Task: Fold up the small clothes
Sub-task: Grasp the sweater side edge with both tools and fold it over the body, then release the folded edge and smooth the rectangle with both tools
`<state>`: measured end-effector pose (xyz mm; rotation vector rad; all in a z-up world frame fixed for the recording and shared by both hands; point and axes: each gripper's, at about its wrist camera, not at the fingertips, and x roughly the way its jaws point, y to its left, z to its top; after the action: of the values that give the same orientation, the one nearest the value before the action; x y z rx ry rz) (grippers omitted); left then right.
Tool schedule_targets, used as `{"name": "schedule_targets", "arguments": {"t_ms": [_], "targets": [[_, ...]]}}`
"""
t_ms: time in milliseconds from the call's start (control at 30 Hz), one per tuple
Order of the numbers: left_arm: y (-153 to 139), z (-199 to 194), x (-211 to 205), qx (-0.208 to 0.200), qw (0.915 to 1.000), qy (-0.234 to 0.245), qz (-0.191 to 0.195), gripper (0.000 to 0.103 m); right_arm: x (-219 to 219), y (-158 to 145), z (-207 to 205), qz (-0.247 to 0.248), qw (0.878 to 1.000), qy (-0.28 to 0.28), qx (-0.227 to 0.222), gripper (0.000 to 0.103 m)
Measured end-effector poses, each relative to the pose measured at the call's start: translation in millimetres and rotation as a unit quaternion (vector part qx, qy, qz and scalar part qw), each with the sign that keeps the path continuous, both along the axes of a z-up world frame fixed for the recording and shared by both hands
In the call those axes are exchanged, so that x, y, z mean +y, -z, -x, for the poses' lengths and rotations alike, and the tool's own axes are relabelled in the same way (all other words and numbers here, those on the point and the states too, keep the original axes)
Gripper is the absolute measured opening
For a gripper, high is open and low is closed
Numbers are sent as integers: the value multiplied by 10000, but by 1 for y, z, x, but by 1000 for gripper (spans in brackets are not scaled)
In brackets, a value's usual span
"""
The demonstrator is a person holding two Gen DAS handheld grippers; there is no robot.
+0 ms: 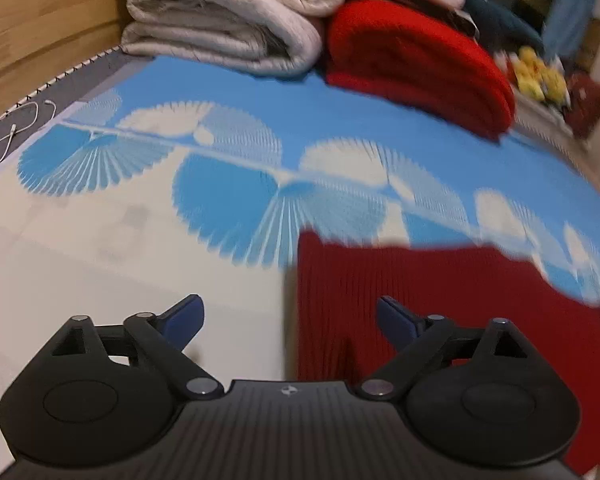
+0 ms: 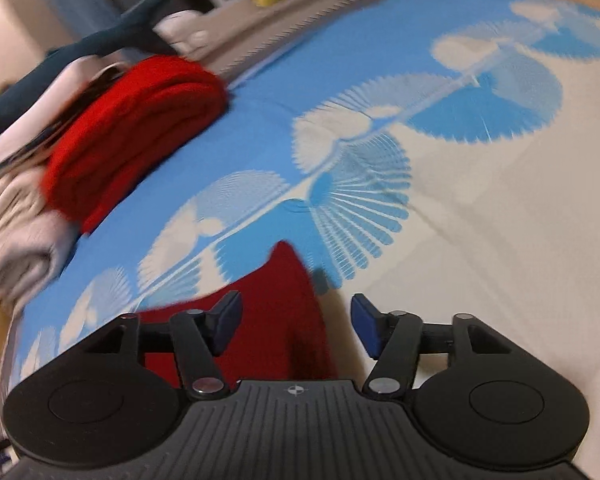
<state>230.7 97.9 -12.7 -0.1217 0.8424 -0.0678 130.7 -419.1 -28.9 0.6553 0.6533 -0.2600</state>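
Left wrist view: the dark red ribbed knit garment (image 1: 440,320) is lying flat on the blue-and-white bedsheet (image 1: 140,260), corner squared. The left gripper (image 1: 290,320) and right gripper (image 2: 296,330) are hovering spread, pinching nothing.

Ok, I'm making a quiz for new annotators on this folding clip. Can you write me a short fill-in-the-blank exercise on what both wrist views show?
1. The dark red garment lies flat on a bedsheet printed in white and ____.
2. The fingers of the left gripper stand ____, with nothing pressed between them.
3. At the far end of the bed, a folded bright red blanket sits beside a folded ____ one.
4. In its own view, the right gripper hangs over the garment's ____ edge.

Missing words: blue; open; cream; right
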Motion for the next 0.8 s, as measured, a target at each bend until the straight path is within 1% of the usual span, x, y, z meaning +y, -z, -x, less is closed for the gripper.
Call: {"name": "schedule_targets", "arguments": {"t_ms": [67,100,133,200,233,267,300,333,367,400,433,467,533,600,633,700,733,767,800], "targets": [[5,19,-4,175,9995,163,-208,100,12,-11,17,203,9996,-194,74,69],[9,28,-6,308,9989,189,-307,101,18,-14,26,255,9993,-257,106,70],[16,36,-7,500,9978,197,-396,101,24,-14,36,279,9989,-340,131,71],[34,50,-10,974,9938,192,-497,99,36,-8,57,292,9981,-439,331,72],[40,56,-10,1100,9926,188,-484,87,42,-1,68,251,9973,-497,474,72],[44,62,-11,1150,9920,226,-477,45,47,4,76,214,9965,-545,589,72],[45,66,-13,1196,9913,371,-404,23,54,9,84,243,9958,-556,680,71],[42,70,-14,1180,9917,400,-311,15,62,14,90,417,9947,-565,755,62],[37,76,-15,1054,9932,251,-433,14,70,17,92,671,9920,-651,845,38],[35,82,-18,973,9934,238,-553,14,77,20,93,1005,9876,-730,964,26],[36,88,-18,938,9935,199,-621,14,82,23,95,1230,9843,-769,1004,16],[39,91,-17,976,9932,165,-605,14,81,25,97,1242,9839,-801,1002,15],[51,89,-9,1206,9914,69,-506,15,69,32,98,1022,9862,-697,1097,15],[51,87,-7,1193,9914,154,-518,16,56,43,96,865,9862,-584,1286,16],[51,86,-5,1193,9916,136,-479,16,52,45,95,760,9871,-602,1278,16],[51,85,-1,1155,9926,59,-365,20,48,46,96,695,9880,-589,1243,18],[50,83,1,1159,9928,13,-311,28,45,44,97,561,9898,-527,1195,19],[48,84,5,1169,9927,-82,-270,41,40,42,99,352,9919,-430,1140,21],[45,86,3,1151,9929,-176,-246,46,35,40,100,157,9934,-314,1095,24]]}}
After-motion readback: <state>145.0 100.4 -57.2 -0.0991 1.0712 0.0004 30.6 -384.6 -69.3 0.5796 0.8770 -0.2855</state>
